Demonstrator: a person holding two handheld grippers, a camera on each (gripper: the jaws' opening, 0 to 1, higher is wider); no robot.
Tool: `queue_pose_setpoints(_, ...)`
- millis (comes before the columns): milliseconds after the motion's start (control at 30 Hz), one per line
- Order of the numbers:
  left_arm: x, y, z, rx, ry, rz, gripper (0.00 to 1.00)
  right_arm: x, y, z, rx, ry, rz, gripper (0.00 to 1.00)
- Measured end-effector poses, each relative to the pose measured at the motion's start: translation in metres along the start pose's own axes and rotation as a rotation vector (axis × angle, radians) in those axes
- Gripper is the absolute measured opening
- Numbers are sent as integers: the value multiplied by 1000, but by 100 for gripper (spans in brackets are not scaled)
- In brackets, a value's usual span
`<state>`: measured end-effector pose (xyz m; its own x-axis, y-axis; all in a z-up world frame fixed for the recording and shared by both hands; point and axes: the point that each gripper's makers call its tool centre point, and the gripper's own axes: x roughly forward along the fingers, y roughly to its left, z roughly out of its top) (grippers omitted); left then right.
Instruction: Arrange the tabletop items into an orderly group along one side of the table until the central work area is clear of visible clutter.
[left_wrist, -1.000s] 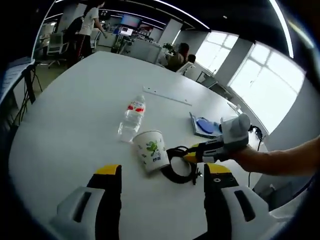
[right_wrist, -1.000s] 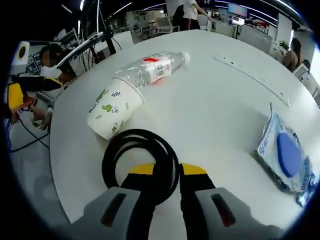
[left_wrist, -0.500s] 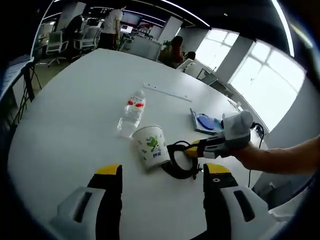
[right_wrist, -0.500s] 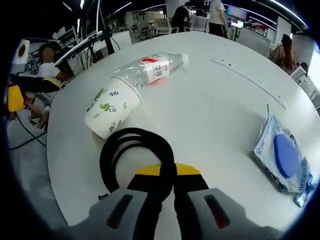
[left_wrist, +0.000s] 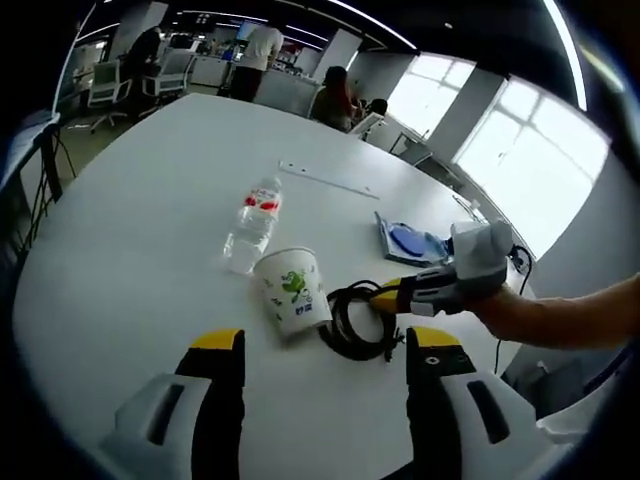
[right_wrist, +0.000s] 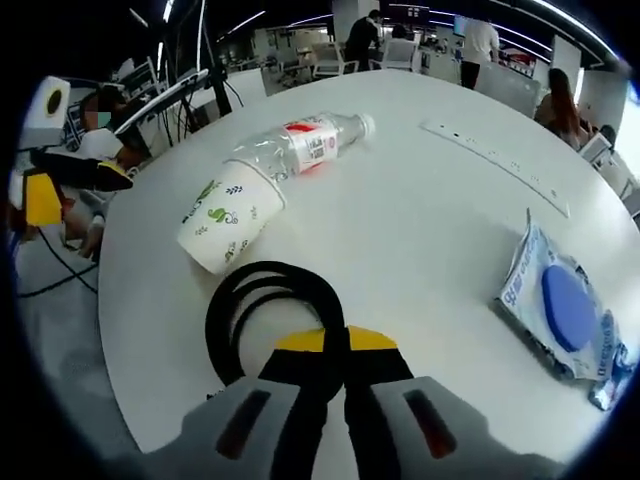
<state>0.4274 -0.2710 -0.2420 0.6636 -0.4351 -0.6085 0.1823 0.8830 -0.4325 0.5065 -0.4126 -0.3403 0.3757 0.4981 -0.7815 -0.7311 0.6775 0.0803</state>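
Right tool (right_wrist: 335, 345) is clamping the near edge of the coiled black cable (right_wrist: 262, 305), lying flat on the white round worktop (right_wrist: 420, 220). Beyond lies the white paper cup (right_wrist: 228, 213) (on its side), mouth pointing away toward the clear plastic bottle (right_wrist: 300, 143). Left tool (left_wrist: 325, 345) is hovering, jaws wide.

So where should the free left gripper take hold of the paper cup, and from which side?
The paper cup lies on its side, open mouth toward the bottle, closed base toward the black cable coil. Best grip is probably across its round wall near the stiffer base, coming down from above with one finger on each side. The left gripper is open and could likely span it.
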Motion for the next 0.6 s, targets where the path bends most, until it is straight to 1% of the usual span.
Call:
queue_pose_setpoints(200, 6, -8, 0, 19, 12, -12, 65, -7, -4, 0, 15, -21, 5, 1)
queue_pose_setpoints(333, 10, -15, 2, 34, 16, -29, 65, -15, -2, 4, 28, -49, 11, 0)
queue_pose_setpoints(433, 14, -22, 3, 41, 19, -40, 65, -20, 0, 6, 25, -62, 15, 0)
queue_pose_setpoints(600, 19, -36, 5, 63, 27, -62, 65, -33, -2, 9, 50, -97, 14, 0)
